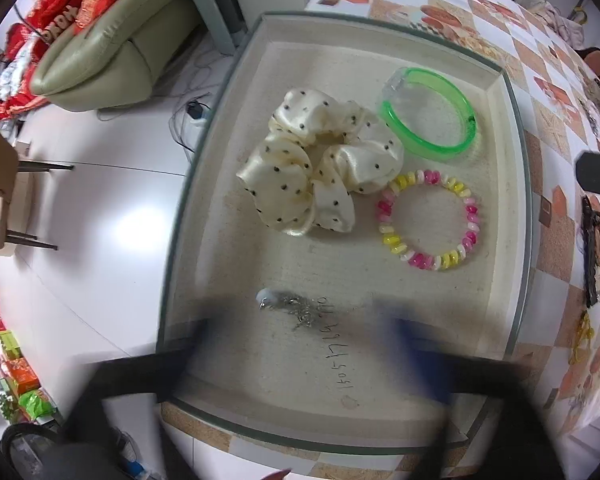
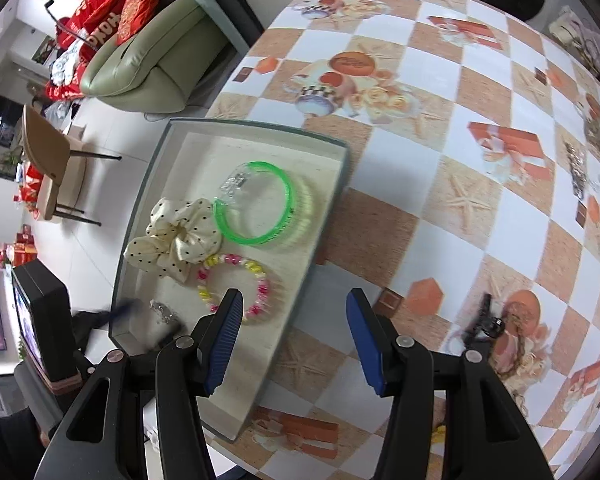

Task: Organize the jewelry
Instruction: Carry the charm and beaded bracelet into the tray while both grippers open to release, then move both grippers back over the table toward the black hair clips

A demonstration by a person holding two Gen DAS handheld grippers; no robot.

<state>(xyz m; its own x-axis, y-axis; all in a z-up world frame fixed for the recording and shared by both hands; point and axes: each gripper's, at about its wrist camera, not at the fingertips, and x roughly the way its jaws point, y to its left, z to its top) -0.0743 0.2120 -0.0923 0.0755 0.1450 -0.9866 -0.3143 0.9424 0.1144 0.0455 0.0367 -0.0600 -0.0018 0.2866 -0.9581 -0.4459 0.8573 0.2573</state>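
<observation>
A shallow cream tray (image 1: 440, 52) (image 2: 332, 184) holds a cream polka-dot scrunchie (image 1: 320, 164) (image 2: 176, 240), a green bangle (image 1: 428, 116) (image 2: 256, 204), a pink-yellow bead bracelet (image 1: 430, 220) (image 2: 236, 284) and a silver chain with a white bead (image 1: 296, 306) (image 2: 162, 308). My left gripper (image 1: 296, 320) is open and blurred, its fingers either side of the chain, just above it. My right gripper (image 2: 294, 320) is open and empty over the tray's near right edge.
The tray sits at the corner of a checked tablecloth (image 2: 440, 160). A dark hair clip (image 2: 484, 320) (image 1: 592, 248) and more jewelry (image 2: 580, 168) lie to the right. A yellow item (image 1: 582, 336) lies near the table edge. A sofa (image 2: 152, 56) and chair (image 2: 48, 168) stand beyond.
</observation>
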